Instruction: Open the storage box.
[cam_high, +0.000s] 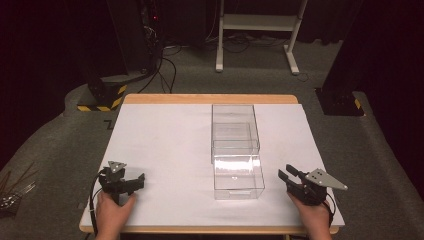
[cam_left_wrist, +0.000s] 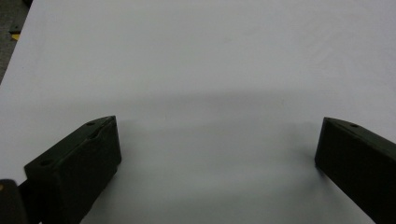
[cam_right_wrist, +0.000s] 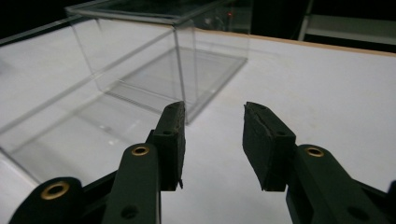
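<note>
Clear drawer box at table centre, long axis running away from person, drawer part pulled toward near edge; right gripper nearer, box to its left, jaws apart, empty; left gripper well apart, jaws wide, empty

The left gripper has its two black jaws standing wide apart, nothing between them. Below and ahead lies the bare white table surface. A dark strip of floor shows at the upper left corner.
</note>
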